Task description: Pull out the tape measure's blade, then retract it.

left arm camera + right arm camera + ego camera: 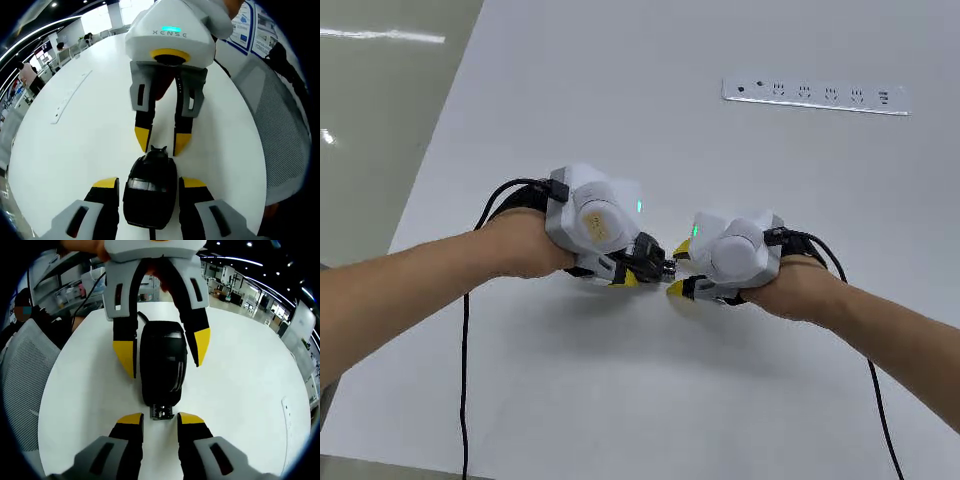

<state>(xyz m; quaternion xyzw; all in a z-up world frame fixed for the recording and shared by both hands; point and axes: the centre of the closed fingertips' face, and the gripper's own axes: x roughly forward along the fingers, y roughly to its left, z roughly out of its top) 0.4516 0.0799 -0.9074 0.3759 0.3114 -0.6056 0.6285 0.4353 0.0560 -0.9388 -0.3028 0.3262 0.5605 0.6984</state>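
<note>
Head view: one white worktop (620, 400); one power strip (815, 96); two claws, left claw (642, 264) and right claw (678, 272), tip to tip.
Left gripper view: one black tape measure (150, 192), clamped in left claw above the worktop.
Right gripper view: right claw's jaws slightly parted, flanking the blade tip (161, 411).

Tape measure (150, 192) between jaws of left gripper (150, 182), jaws against its sides. Hook end (161, 411) points at right gripper (160, 419) and sits between its jaw tips, slim gap each side. Grippers nose to nose over table (720, 170), near its front. Power strip (815, 96) on table behind, to right, well apart. Cable (465, 330) trails from left gripper back toward person.
</note>
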